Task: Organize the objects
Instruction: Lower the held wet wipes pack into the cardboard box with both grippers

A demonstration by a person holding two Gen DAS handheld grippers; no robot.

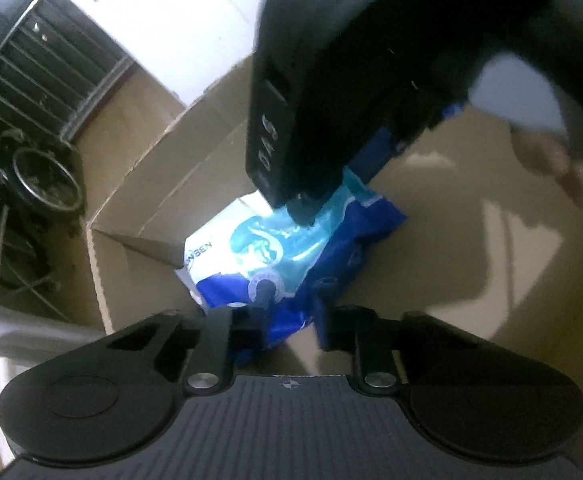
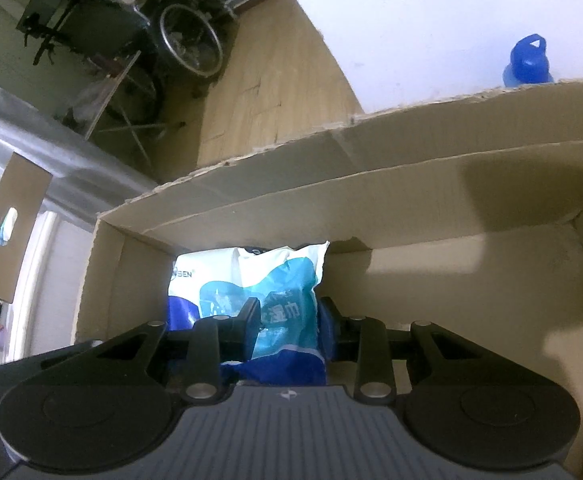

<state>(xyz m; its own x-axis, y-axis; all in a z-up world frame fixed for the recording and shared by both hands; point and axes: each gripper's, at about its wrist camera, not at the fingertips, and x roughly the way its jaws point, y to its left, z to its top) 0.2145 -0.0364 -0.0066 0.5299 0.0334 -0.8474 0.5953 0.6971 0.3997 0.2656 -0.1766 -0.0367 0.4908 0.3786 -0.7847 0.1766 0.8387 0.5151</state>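
The pack of wet wipes (image 2: 275,300) sits inside the cardboard box (image 2: 451,208), low in the middle of the right wrist picture. The right gripper (image 2: 289,320) is squeezed onto the pack. The left gripper (image 1: 287,320), at the bottom of its picture, pinches the pack's blue end (image 1: 291,320) too. Both hold one soft pack. If they pull different ways, the wrapper could tear. The pack could also slip and flop over.

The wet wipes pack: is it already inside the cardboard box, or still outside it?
Inside. The wet wipes pack sits between the walls of the cardboard box, and the right gripper is closed on it.
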